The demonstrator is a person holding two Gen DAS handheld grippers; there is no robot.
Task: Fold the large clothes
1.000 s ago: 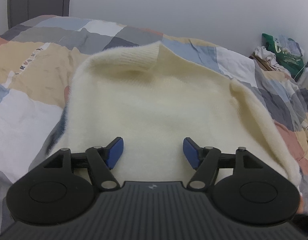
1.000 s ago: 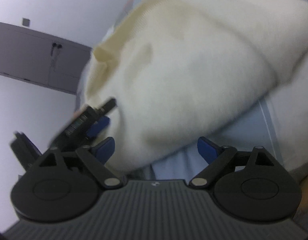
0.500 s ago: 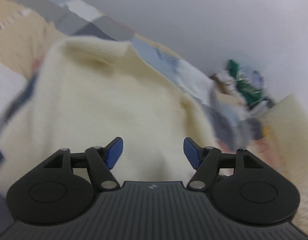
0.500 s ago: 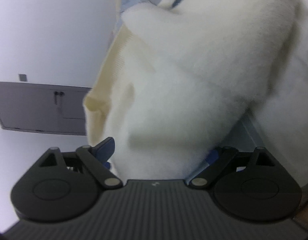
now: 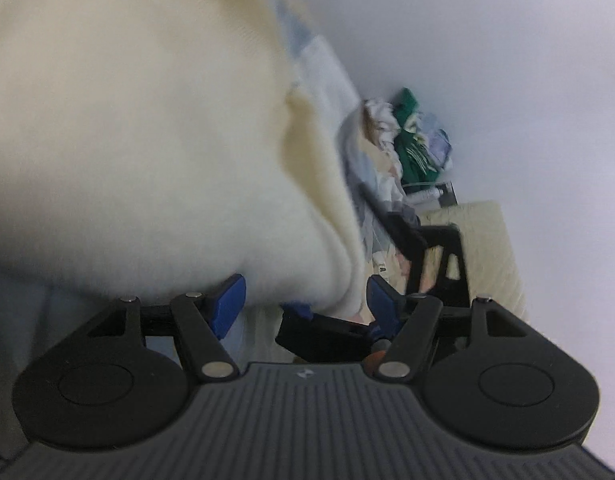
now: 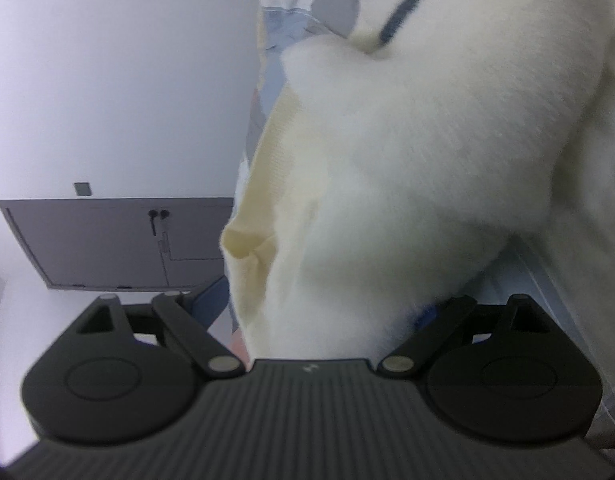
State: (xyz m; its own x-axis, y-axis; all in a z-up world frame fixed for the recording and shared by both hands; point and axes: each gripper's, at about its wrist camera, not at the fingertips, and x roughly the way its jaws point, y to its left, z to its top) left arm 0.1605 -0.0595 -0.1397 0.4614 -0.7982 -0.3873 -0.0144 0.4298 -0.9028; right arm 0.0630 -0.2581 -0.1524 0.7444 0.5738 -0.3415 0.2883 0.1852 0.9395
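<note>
A cream fluffy sweater fills the left of the left wrist view and most of the right wrist view. My left gripper is open, and a fold of the sweater's edge sits between its blue pads. My right gripper is open wide with a thick bundle of sweater between its fingers; the fabric hides its pads. The right gripper also shows in the left wrist view, just beyond my left one.
A pile of clothes with a green item lies by the white wall. A cream quilted surface is at the right. Patchwork bedding lies behind the sweater. A grey cabinet stands at the left.
Both grippers have tilted and pushed in at the sweater's edge. The sweater, flat on the bed a second ago, now bulges close over both grippers.
</note>
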